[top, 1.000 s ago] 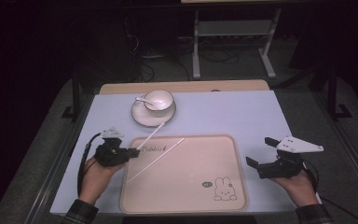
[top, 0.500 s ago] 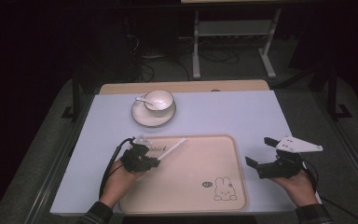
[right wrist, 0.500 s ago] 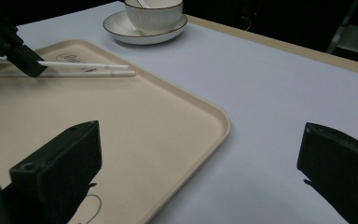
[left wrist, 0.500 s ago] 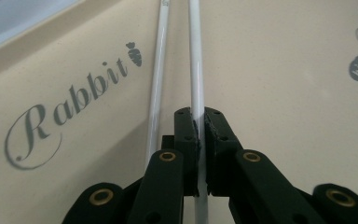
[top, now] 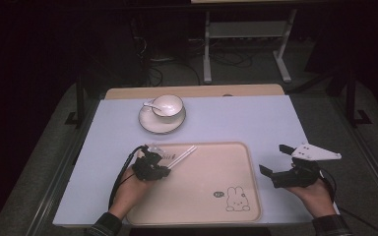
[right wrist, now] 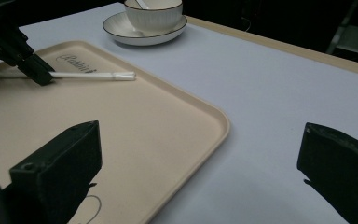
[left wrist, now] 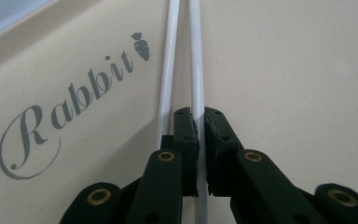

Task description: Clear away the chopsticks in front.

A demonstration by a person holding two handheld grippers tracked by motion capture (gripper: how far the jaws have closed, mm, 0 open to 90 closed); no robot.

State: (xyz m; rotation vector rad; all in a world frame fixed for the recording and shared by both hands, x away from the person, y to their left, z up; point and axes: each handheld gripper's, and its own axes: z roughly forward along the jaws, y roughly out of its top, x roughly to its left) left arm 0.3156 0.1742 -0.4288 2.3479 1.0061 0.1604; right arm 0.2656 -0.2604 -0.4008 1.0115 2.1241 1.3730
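My left claw (top: 163, 166) is down on the beige tray (top: 236, 152), near that tray's far left corner. In the left gripper view its jaws are pinched narrow on one of the two white chopsticks (left wrist: 196, 70), which runs straight out ahead between the pads. They have just eased open a touch, yet the stick is still between them. The second chopstick lies just beside the claw's left jaw, outside the grip and almost parallel to the held one. To the left of the claw, the tray carries the word "Rabbit" (left wrist: 65, 107) with a small carrot printed after it. Ahead of the claw and beyond the tray's far edge, a white cup (top: 167, 104) stands on a saucer (top: 150, 124) on the pale blue desk (top: 236, 118), with a spoon in the cup.

My right claw (top: 274, 160) hovers just off the tray's right edge, jaws spread wide with nothing between them. From its own view the tray's corner lies under its left jaw, and bare desk under the right.
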